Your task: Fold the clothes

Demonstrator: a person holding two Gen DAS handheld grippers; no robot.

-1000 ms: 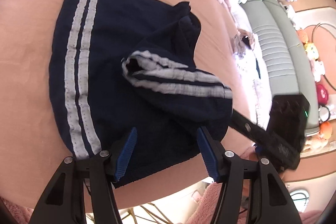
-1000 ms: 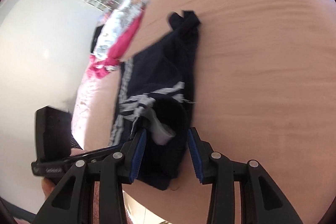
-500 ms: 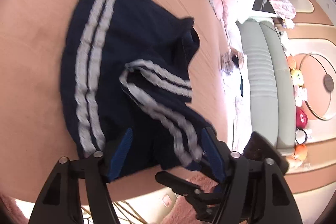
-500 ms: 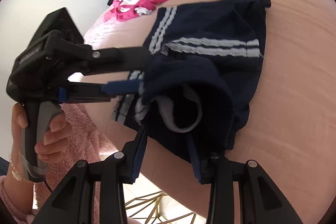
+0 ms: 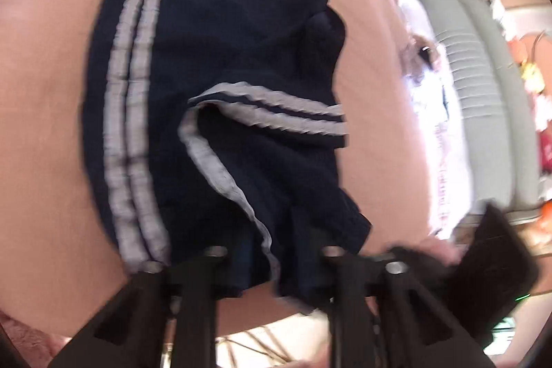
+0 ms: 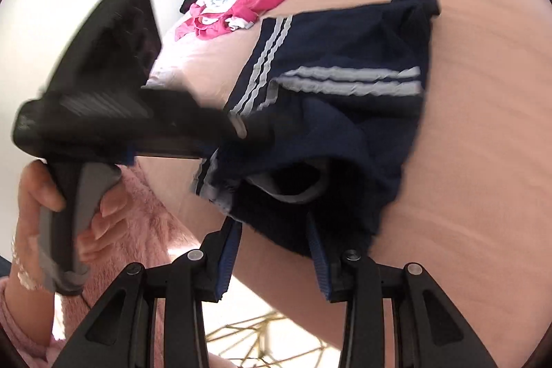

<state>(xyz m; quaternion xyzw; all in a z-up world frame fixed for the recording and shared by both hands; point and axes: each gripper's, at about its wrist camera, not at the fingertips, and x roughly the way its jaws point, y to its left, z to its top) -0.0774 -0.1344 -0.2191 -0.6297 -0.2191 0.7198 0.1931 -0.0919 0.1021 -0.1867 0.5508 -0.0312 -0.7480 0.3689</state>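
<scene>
Navy shorts (image 5: 224, 57) with white side stripes lie on the pink bed (image 5: 41, 126), one striped leg folded across the middle. My left gripper (image 5: 272, 247) is at the near hem, jaws closing, its tips buried in the cloth they pinch. The right wrist view shows the left gripper (image 6: 255, 130) from the side, biting into the shorts (image 6: 345, 40) at their left edge. My right gripper (image 6: 274, 230) is shut on a thick bunched fold of the near edge, blue pads on either side. Its housing (image 5: 496, 268) shows at lower right in the left wrist view.
A pile of pink and white clothes (image 6: 248, 6) lies at the far end of the bed. A grey sofa (image 5: 490, 92) with soft toys stands beyond the bed's right side. A person's hand (image 6: 41, 195) in a fluffy pink sleeve holds the left gripper's handle.
The left jaws have gone from wide apart to closed on the near hem. The right gripper has rolled and shifted sideways with its fold, and the striped leg now lies flatter.
</scene>
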